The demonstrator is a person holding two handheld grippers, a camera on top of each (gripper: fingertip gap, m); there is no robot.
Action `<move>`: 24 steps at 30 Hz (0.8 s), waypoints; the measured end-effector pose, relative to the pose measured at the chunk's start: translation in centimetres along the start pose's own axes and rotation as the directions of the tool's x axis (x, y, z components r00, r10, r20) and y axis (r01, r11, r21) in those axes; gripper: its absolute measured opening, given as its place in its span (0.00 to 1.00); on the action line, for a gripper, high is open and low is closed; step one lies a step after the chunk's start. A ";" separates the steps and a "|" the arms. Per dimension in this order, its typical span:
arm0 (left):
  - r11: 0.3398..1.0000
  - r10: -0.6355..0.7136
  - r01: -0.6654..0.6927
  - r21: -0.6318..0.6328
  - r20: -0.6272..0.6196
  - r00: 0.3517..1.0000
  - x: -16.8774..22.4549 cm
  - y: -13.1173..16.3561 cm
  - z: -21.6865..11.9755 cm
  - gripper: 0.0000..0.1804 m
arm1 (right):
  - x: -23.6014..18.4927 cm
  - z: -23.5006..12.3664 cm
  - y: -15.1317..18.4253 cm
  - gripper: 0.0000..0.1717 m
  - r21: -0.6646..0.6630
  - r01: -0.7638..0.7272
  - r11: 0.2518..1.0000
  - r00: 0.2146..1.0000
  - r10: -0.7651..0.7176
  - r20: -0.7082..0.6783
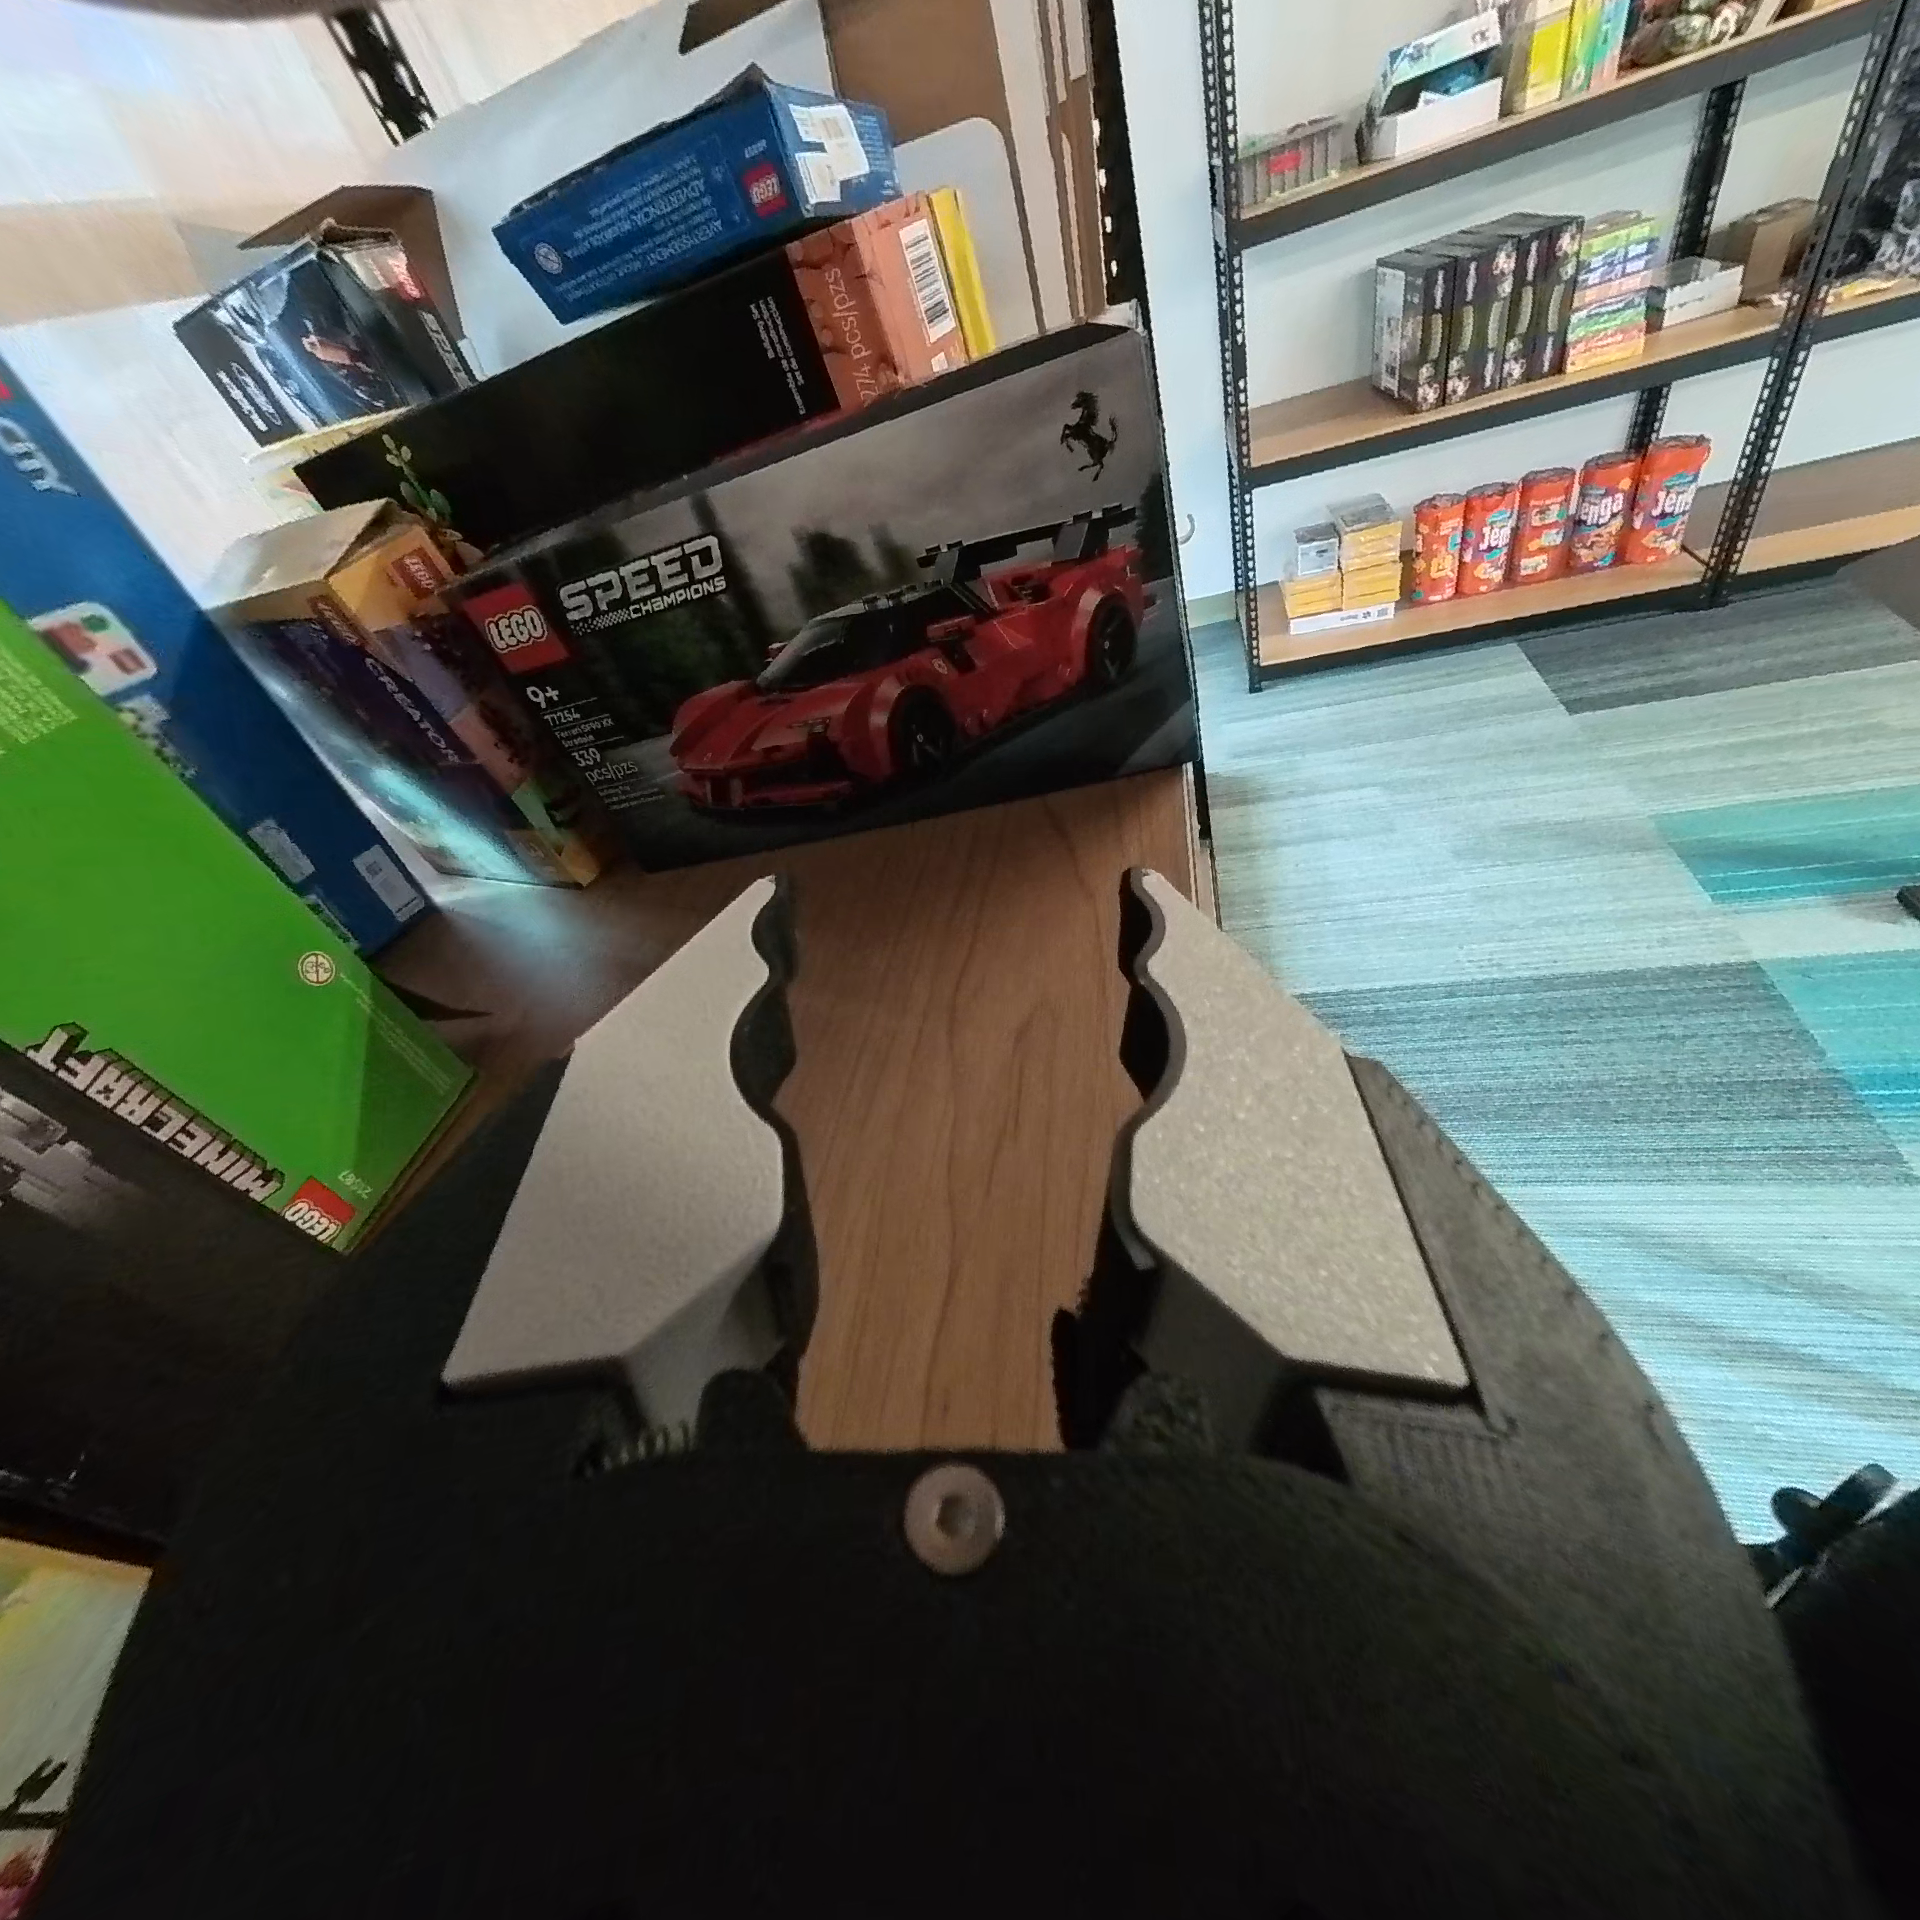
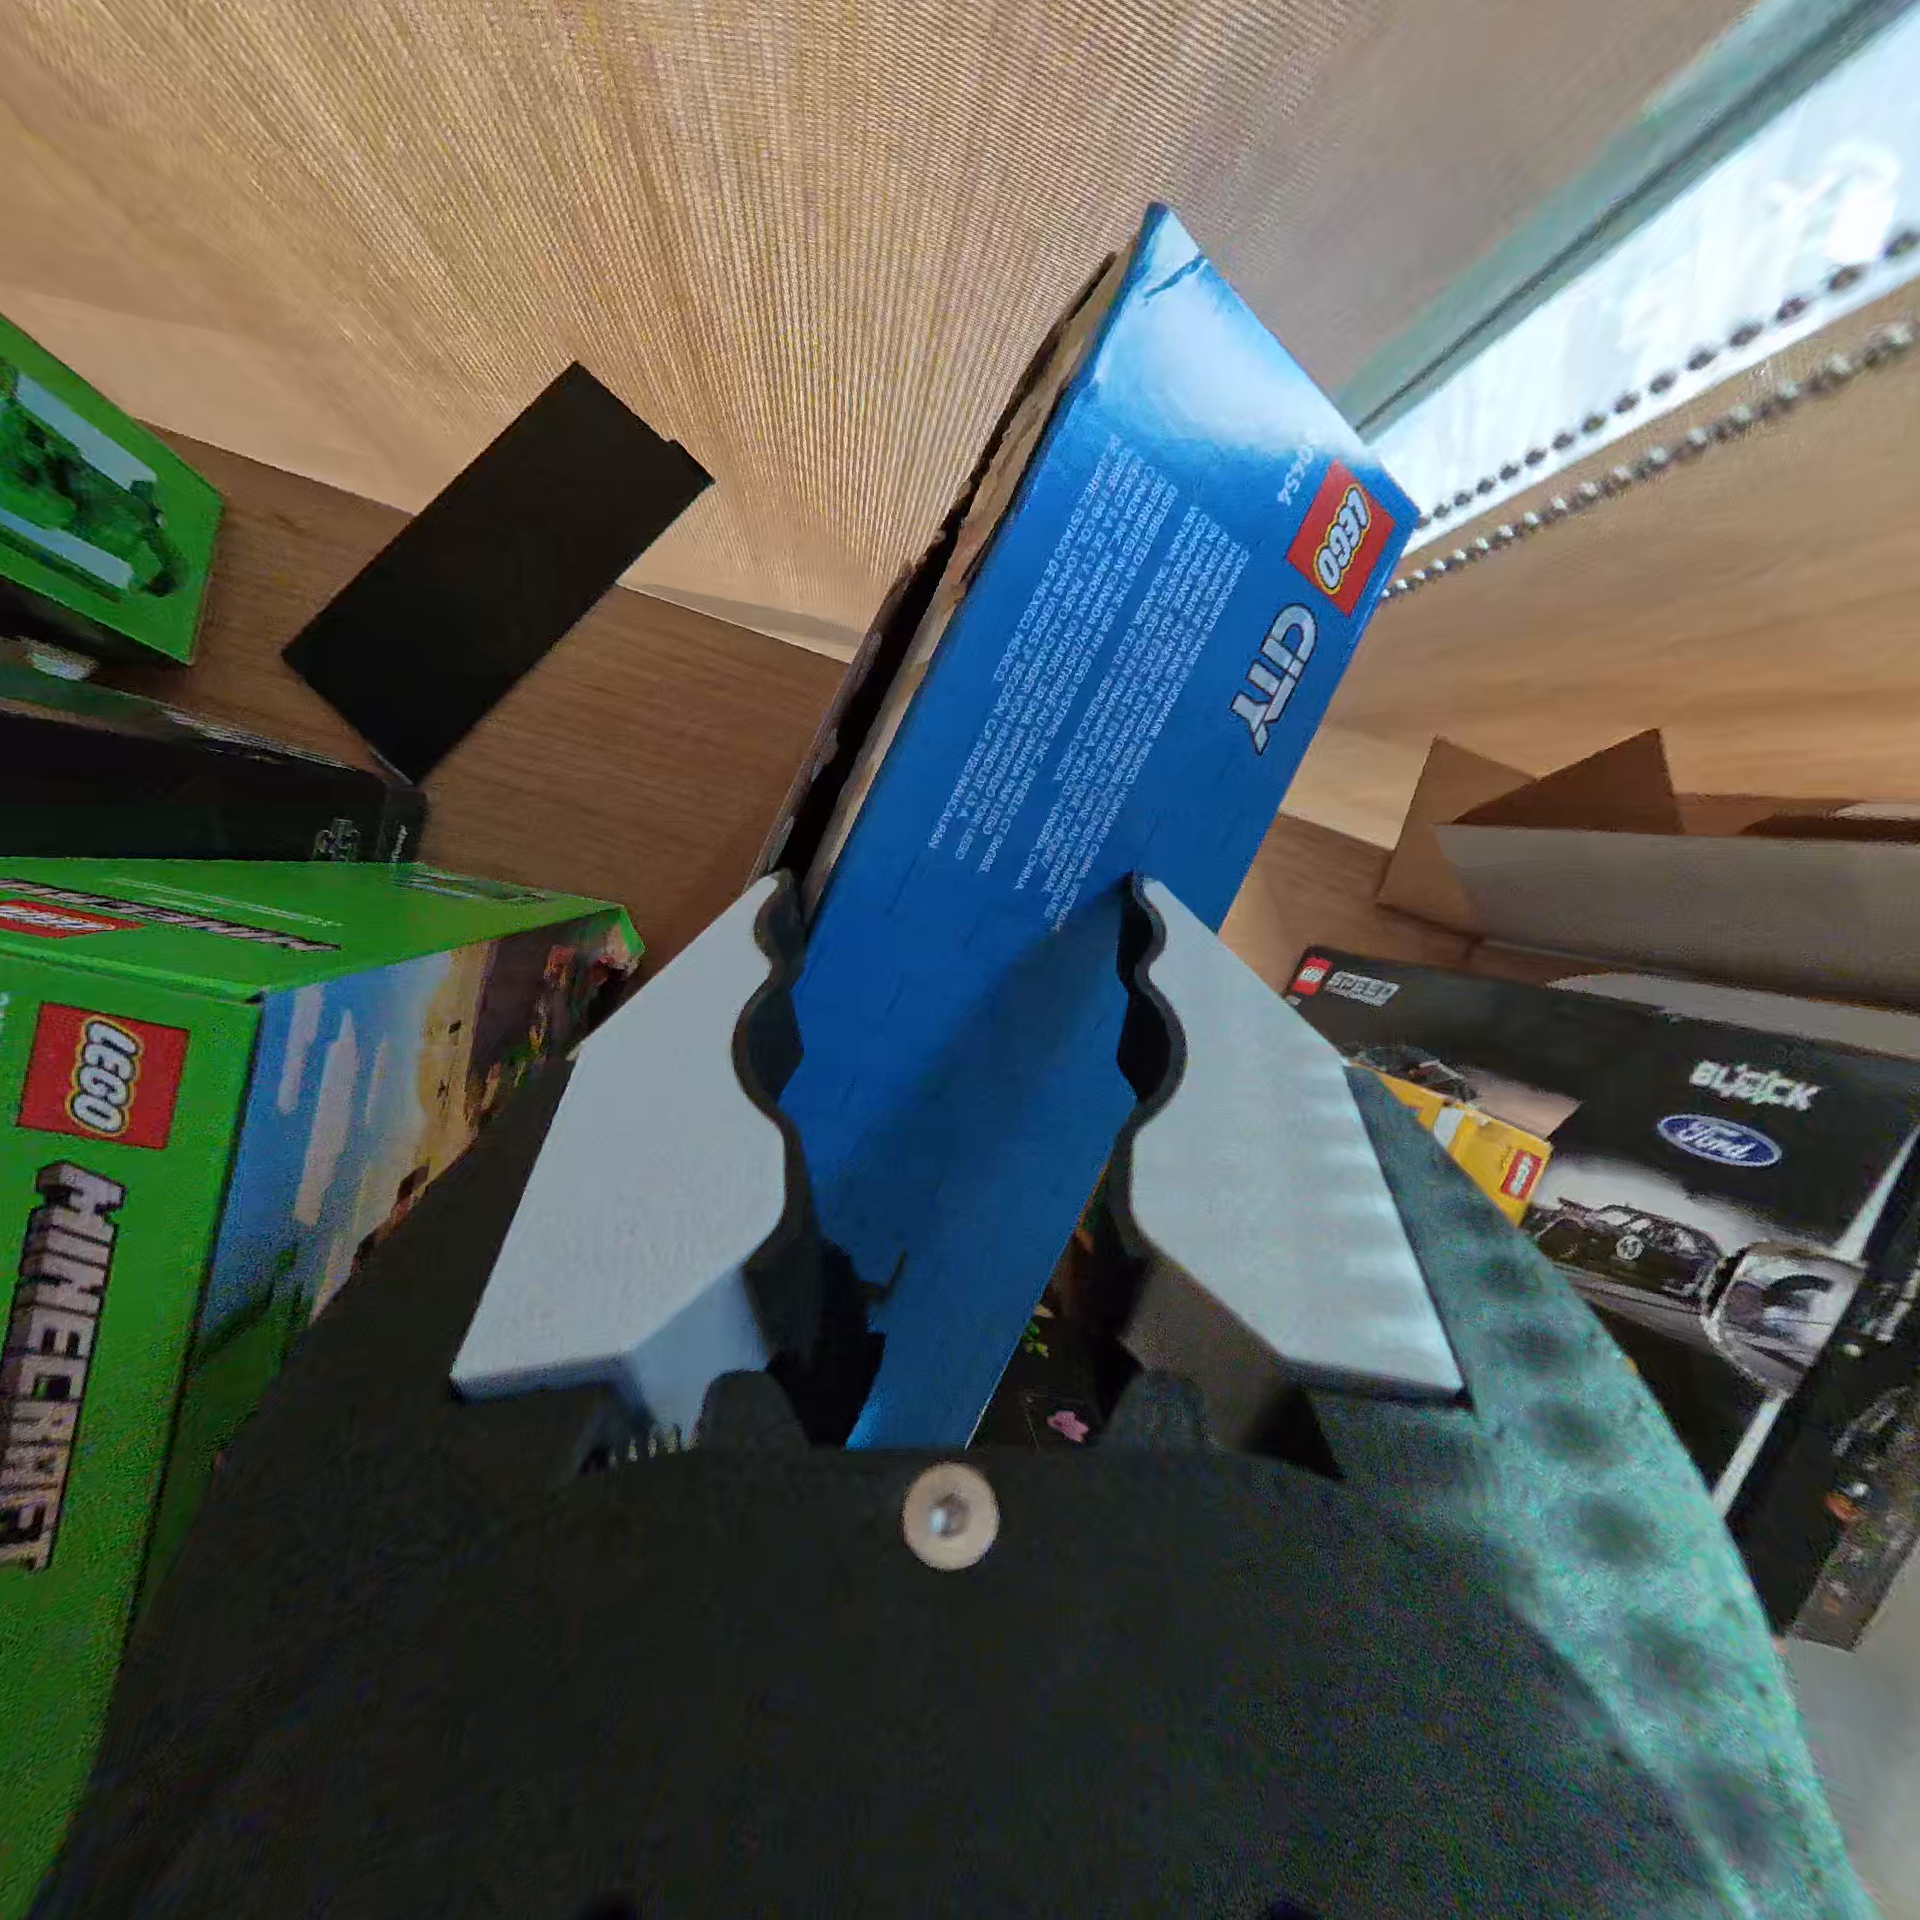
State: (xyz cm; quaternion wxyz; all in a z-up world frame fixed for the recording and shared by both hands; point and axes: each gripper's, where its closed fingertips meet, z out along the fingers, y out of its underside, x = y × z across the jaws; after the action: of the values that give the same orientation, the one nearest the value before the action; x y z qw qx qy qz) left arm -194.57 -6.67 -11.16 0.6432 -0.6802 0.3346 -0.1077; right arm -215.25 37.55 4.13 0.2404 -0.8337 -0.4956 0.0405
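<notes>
My right gripper (image 2: pixel 961 899) is shut on a blue toy-brick box (image 2: pixel 1122 644). The box stands tilted up to the right between the pads, and a torn flap is open along its left edge. The left pad lies against that edge, and the right fingertip (image 2: pixel 1153 914) overlaps the blue face. My left gripper (image 1: pixel 951 894) is open and empty over a wooden shelf board (image 1: pixel 935 1143). It points at a dark box with a red car picture (image 1: pixel 883 644), which stands a short way beyond the fingertips.
In the left wrist view, a green box (image 1: pixel 156 935) and a blue box (image 1: pixel 156 623) stand at the left, with more boxes (image 1: pixel 686 197) stacked behind. The board's edge and teal carpet (image 1: pixel 1558 935) lie to the right, before metal shelving (image 1: pixel 1558 364). In the right wrist view, a green box (image 2: pixel 156 1091) is at the left and a black car box (image 2: pixel 1714 1195) at the right.
</notes>
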 end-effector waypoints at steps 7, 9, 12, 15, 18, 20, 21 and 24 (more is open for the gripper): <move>1.000 -0.004 0.003 0.013 0.007 1.000 -0.1 -0.1 -0.2 0.33 | -0.8 0.7 -0.1 0.34 0.003 0.086 0.996 0.988 -0.085 -0.130; 1.000 -0.007 0.007 0.010 0.007 1.000 -0.2 -0.1 -0.2 0.33 | -0.9 0.6 -0.2 0.35 0.024 0.077 0.997 0.990 -0.074 -0.120; 1.000 -0.003 0.003 0.002 0.008 1.000 -0.2 0.0 -0.1 0.33 | -1.7 -0.4 -0.9 0.36 0.082 0.018 0.997 1.000 -0.017 -0.020; 1.000 0.001 -0.001 -0.004 0.008 1.000 -0.2 0.1 0.0 0.33 | -1.9 -2.3 -1.7 0.53 0.166 -0.050 0.985 0.996 0.036 0.085; 1.000 -0.007 0.007 -0.004 0.010 1.000 -0.3 0.1 0.1 0.33 | -1.2 -3.2 -1.4 0.57 0.174 -0.049 0.984 0.998 0.041 0.050; 1.000 0.004 -0.004 -0.009 0.012 1.000 -0.2 0.1 0.1 0.33 | -0.5 -2.4 -0.8 0.62 0.135 -0.057 0.989 0.998 0.058 -0.001; 1.000 0.008 -0.008 -0.010 0.013 1.000 -0.1 0.1 0.2 0.33 | -0.4 -1.8 -0.6 0.67 0.115 -0.071 0.991 0.997 0.072 -0.001; 1.000 0.007 -0.007 -0.010 0.014 1.000 -0.2 0.1 0.2 0.33 | -1.4 0.7 0.9 0.77 0.007 -0.094 0.996 0.995 0.094 0.036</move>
State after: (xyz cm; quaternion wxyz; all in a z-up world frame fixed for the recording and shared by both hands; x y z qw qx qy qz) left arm -194.66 -6.44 -11.26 0.6427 -0.6830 0.3328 -0.0989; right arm -215.46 36.29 2.86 0.2330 -0.8540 -0.4600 0.0689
